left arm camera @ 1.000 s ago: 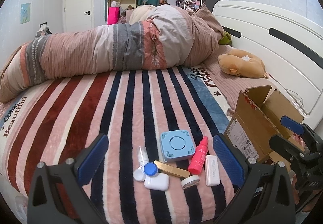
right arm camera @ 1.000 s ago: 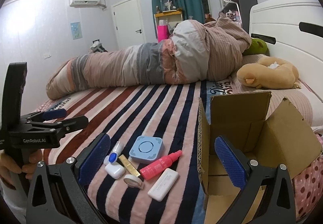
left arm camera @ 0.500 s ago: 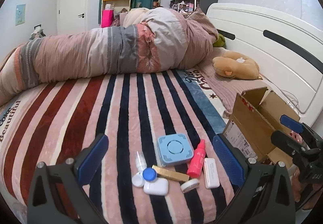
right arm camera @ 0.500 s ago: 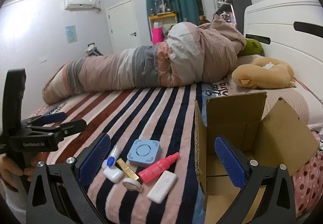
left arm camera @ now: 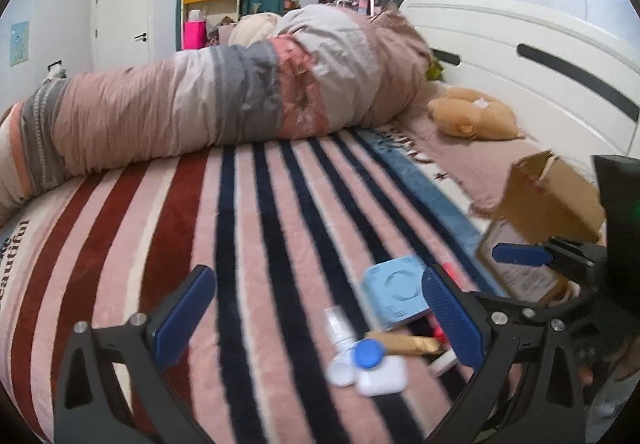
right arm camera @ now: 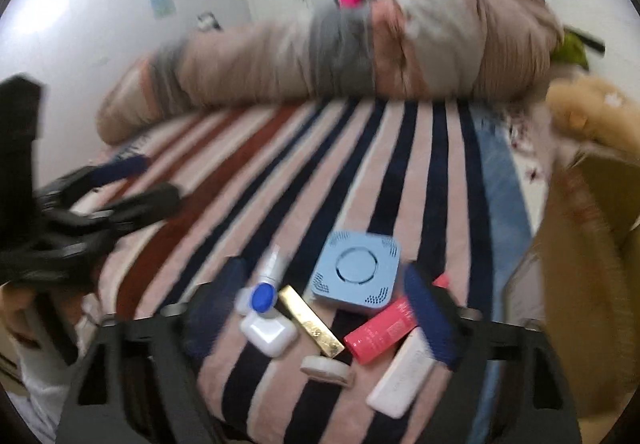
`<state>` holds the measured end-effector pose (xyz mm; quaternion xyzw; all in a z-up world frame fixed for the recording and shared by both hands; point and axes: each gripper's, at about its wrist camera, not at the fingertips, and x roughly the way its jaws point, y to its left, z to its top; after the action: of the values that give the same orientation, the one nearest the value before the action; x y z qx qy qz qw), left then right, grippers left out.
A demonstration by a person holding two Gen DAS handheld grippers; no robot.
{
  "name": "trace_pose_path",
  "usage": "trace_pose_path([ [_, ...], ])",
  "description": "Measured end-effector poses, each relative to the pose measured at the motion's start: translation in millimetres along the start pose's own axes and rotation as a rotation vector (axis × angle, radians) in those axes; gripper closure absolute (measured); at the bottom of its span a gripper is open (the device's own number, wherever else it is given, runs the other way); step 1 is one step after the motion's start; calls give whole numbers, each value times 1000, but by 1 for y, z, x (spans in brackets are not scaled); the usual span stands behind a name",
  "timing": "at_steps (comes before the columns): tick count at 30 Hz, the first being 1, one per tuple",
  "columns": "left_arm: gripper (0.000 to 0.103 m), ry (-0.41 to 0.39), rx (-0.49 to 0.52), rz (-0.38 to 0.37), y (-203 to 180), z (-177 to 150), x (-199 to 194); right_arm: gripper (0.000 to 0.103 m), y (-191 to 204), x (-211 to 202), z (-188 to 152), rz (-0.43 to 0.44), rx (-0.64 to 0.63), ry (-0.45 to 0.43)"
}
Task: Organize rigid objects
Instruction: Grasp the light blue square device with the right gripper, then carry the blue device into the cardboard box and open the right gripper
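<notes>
Nothing packed yet: the blue square case (right arm camera: 356,270), pink bottle (right arm camera: 380,334), gold bar (right arm camera: 310,320) and white earbud case (right arm camera: 268,334) all lie on the bed beside the cardboard box (right arm camera: 592,284). My right hand-held gripper (right arm camera: 320,308) hovers wide open above them; my left hand-held gripper (left arm camera: 316,316) is open and empty too.

Right gripper (right arm camera: 324,304) has swung left off the open brown cardboard box (right arm camera: 592,284) and dropped in over the pile; its open jaws now straddle the flat gold bar (right arm camera: 310,320). Left gripper (left arm camera: 316,320) shifted left, pile now by its right finger.
</notes>
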<state>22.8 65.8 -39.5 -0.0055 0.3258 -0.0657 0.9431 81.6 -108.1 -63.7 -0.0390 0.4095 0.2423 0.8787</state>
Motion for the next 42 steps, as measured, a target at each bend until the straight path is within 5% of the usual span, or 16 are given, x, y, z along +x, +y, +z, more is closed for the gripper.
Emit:
trace_pose_path([
  [5, 1, 31, 29, 73, 13, -17, 16, 14, -27, 71, 5, -89, 73, 176],
  [12, 1, 66, 36, 72, 19, -32, 36, 9, -36, 131, 10, -53, 109, 321],
  [15, 1, 81, 24, 33, 22, -31, 41, 9, -32, 147, 13, -77, 87, 349],
  [17, 1, 88, -1, -2, 25, -31, 40, 23, -33, 151, 13, -109, 84, 357],
  [19, 1, 99, -33, -42, 29, -29, 41, 23, -33, 149, 12, -112, 66, 347],
  [23, 1, 117, -76, -115, 33, -21, 39, 23, -21, 127, 14, -70, 6, 251],
  [28, 1, 97, -136, -333, 26, 5, 29, 23, 7, 68, 18, 25, -103, 80],
  [34, 3, 94, -92, -590, -31, 49, 18, 23, 17, -12, 15, 136, -193, -147],
  [38, 29, 103, -56, -706, -75, 75, 12, 23, 8, -52, 13, 109, -218, -251],
  [42, 60, 108, 37, -670, -132, 95, 8, 23, -24, -86, 8, 60, -172, -314],
])
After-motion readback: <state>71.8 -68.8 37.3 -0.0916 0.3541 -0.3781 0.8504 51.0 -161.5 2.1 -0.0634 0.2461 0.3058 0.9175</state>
